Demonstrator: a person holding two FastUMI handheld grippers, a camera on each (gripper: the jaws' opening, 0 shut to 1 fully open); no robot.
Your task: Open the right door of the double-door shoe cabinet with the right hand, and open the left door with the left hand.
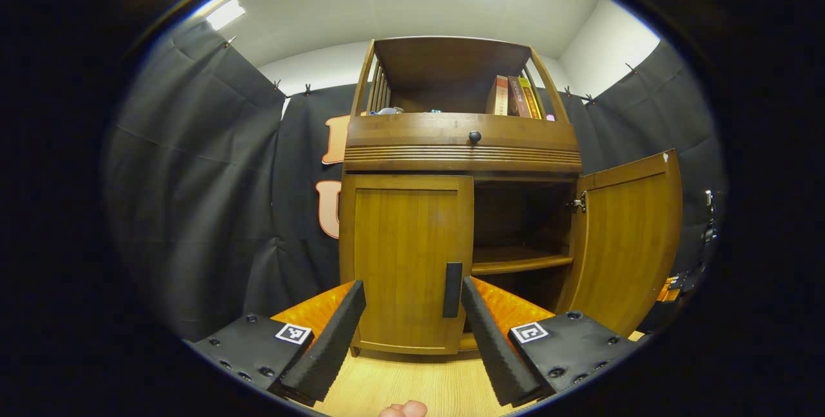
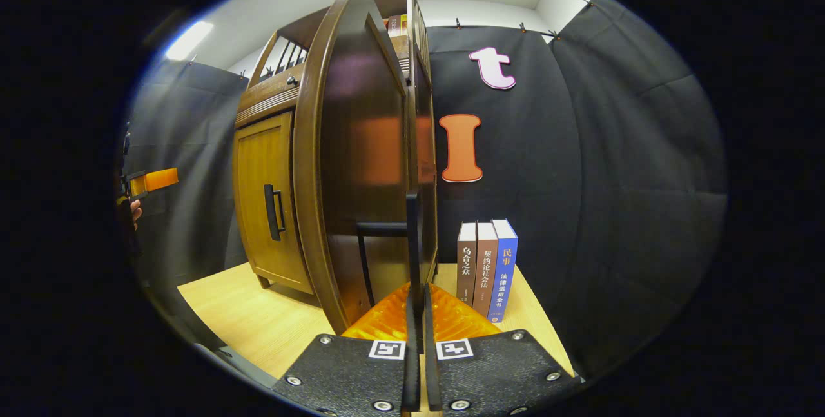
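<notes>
**Right door open, left door still shut; left gripper lined up on its handle**

The shoe cabinet (image 1: 461, 146) stands on a pale wooden table (image 1: 412, 385) against the black cloth wall. In the left gripper view the right door (image 1: 628, 236) is swung well outward on its hinge, and the inner shelf (image 1: 521, 261) shows bare. The left door (image 1: 406, 256) sits flush and closed. Its handle (image 1: 452, 289) is a dark vertical bar near the door's inner edge, low on the panel.

Left gripper (image 1: 412, 333): jaws wide apart, holding nothing, framing the lower part of the left door, with the handle between the two fingers but farther off. No contact yet.

Right gripper (image 2: 419, 314): fingers drawn together, almost touching, with the thin dark handle of the right door (image 2: 387, 229) rising just ahead of them. Whether both fingers actually press on the bar, I cannot tell.

Handling, as judged: the doors look like stiff, solid, varnished wood, moderately heavy, smooth and likely slippery on the face. The bar handle is the one sensible hold; clamp across the bar and pull along the hinge arc, not straight back.

Surroundings: books (image 1: 515, 96) on the open top shelf, a drawer knob (image 1: 474, 136) below them, three more books (image 2: 486, 269) standing on the table beside the cabinet.
</notes>
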